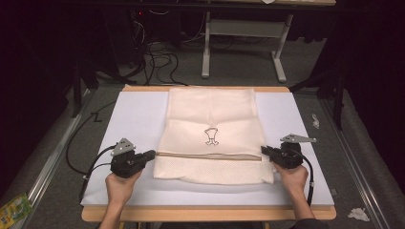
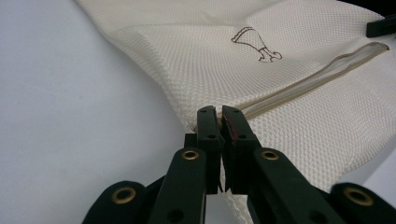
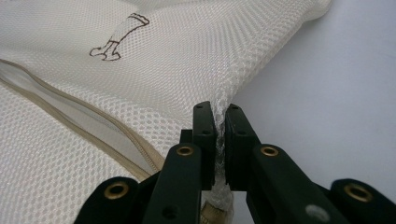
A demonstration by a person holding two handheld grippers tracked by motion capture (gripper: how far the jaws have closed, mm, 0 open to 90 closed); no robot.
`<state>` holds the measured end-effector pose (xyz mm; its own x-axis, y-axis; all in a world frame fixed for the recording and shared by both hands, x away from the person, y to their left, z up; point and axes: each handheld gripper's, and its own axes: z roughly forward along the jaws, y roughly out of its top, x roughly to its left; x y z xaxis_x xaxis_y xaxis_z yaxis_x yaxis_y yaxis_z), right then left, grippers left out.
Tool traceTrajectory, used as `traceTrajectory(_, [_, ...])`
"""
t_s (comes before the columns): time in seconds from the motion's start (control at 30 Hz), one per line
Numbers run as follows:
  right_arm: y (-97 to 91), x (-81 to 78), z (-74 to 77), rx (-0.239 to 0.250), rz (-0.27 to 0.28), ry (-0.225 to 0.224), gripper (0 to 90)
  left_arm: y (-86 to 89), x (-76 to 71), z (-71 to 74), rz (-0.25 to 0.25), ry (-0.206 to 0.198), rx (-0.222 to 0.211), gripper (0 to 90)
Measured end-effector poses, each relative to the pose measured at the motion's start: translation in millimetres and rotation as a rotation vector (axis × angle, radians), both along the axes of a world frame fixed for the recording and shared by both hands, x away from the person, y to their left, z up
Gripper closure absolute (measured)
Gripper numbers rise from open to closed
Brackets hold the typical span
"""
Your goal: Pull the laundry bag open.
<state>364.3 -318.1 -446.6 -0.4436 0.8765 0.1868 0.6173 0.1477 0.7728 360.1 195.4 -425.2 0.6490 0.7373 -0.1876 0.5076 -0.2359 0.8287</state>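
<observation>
A cream mesh laundry bag (image 1: 210, 136) lies flat in the middle of a white-topped bench (image 1: 133, 119), with 1 person's hands at its 2 side edges. The bag would likely handle as light, soft and floppy: it should sag wherever it is unsupported, and the open weave gives good purchase rather than slip. The side edges beside the zipper (image 1: 207, 155) look like the best places to hold, keeping it stretched.

The left claw (image 2: 218, 114) is clenched on the bag's left edge at the zipper's end. The right claw (image 3: 219, 112) is clenched on a bunched fold of mesh at the right edge.

The bag is rectangular, fine honeycomb netting, with a tan zipper running across its near part and a small dark outline drawing (image 1: 211, 136) at its centre.
</observation>
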Motion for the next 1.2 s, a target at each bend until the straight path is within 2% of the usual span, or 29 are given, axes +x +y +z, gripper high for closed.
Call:
traceTrajectory(0.07, [0.9, 0.7, -3.1, -0.008, -0.005, 0.016, 85.4, -0.1, -0.6, -0.5, -0.003, 0.0, 0.006, 86.6])
traceTrajectory(0.17, [1.0, 0.6, -4.7, -0.011, -0.003, 0.01, 84.9, -1.4, -0.9, -2.5, 0.0, 0.001, 0.013, 86.6])
traceTrajectory(0.5, [2.6, 0.0, -12.0, -0.03, -0.007, 0.028, 81.6, -4.7, -1.7, -8.8, 0.0, 0.018, 0.048, 86.2])
traceTrajectory(0.7, [2.9, -1.0, -13.3, -0.044, -0.009, 0.037, 77.2, -6.9, -1.2, -10.6, 0.004, 0.03, 0.062, 86.0])
traceTrajectory(0.8, [4.4, -0.7, -13.7, -0.059, -0.008, 0.036, 72.0, -7.7, -1.4, -11.1, 0.007, 0.024, 0.065, 85.4])
traceTrajectory(0.97, [4.2, -2.4, -11.7, -0.062, -0.021, 0.029, 64.9, -8.9, 0.7, -12.3, 0.003, 0.03, 0.066, 79.8])
traceTrajectory(1.0, [3.4, -3.6, -9.6, -0.065, -0.025, 0.013, 61.9, -8.7, 1.3, -12.4, 0.003, 0.027, 0.064, 76.4])
traceTrajectory(1.07, [3.3, -4.4, -8.6, -0.063, -0.03, 0.009, 60.2, -8.1, 1.2, -11.8, 0.007, 0.018, 0.059, 75.0])
traceTrajectory(1.2, [1.6, -8.2, -0.5, -0.064, -0.043, -0.022, 56.1, -5.9, -0.3, -8.3, 0.026, -0.017, 0.031, 65.6])
